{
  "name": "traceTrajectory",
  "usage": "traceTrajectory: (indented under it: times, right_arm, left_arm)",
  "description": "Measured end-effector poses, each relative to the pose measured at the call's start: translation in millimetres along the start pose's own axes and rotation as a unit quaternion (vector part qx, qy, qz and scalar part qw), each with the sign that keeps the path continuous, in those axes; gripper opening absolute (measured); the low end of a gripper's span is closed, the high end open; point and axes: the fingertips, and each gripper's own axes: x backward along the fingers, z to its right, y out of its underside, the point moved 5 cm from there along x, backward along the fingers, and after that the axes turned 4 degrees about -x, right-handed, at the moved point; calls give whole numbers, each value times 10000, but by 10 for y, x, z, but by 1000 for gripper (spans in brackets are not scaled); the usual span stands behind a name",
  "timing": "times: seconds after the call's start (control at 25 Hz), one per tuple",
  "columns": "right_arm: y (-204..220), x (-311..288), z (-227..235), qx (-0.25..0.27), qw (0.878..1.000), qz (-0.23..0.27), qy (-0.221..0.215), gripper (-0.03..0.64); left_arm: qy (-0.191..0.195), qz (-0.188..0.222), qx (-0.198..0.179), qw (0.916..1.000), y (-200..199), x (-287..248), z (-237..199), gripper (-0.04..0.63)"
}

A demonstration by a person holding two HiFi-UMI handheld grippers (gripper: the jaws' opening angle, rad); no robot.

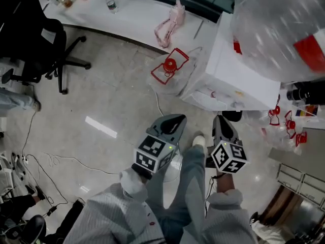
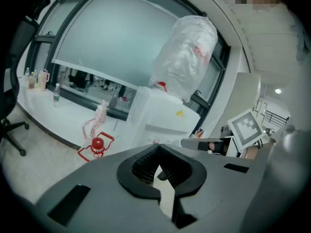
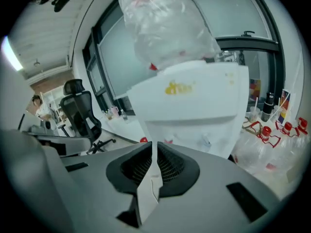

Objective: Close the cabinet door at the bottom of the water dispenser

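Beneath water dispenser (image 1: pixel 238 67), cabinet door hidden

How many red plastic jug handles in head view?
4 red plastic jug handles: one left of the white water dispenser, three right of it; more may be hidden.

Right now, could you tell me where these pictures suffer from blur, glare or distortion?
Head view: the water bottle is motion-smeared, and a light streak glares on the floor. Left gripper view: the window frame bows from the wide lens, corners dark. Right gripper view: the water bottle is blurred; a ceiling light blooms.
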Motion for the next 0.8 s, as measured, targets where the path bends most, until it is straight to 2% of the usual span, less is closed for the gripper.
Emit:
traceTrajectory:
  times: [0.28, 0.48, 0.64, 0.8]
  right_arm:
    - [-733, 742, -728, 155, 9951, 796, -561, 14]
    - [-1035, 1356, -1054, 285, 9865, 1310, -936, 14]
    - [-1174, 1778, -1211, 487, 9804, 1512, -1169, 14]
    - [-1225, 2044, -1321, 813, 9766, 1503, -1308, 14]
  left_arm:
    - [309, 360, -350, 9983, -515, 519, 313, 11]
    - [509, 553, -609, 9953, -803, 802, 607, 11]
    - [719, 713, -870, 9910, -1033, 954, 896, 11]
    - [876, 934, -1014, 9866, -1297, 1069, 1195, 11]
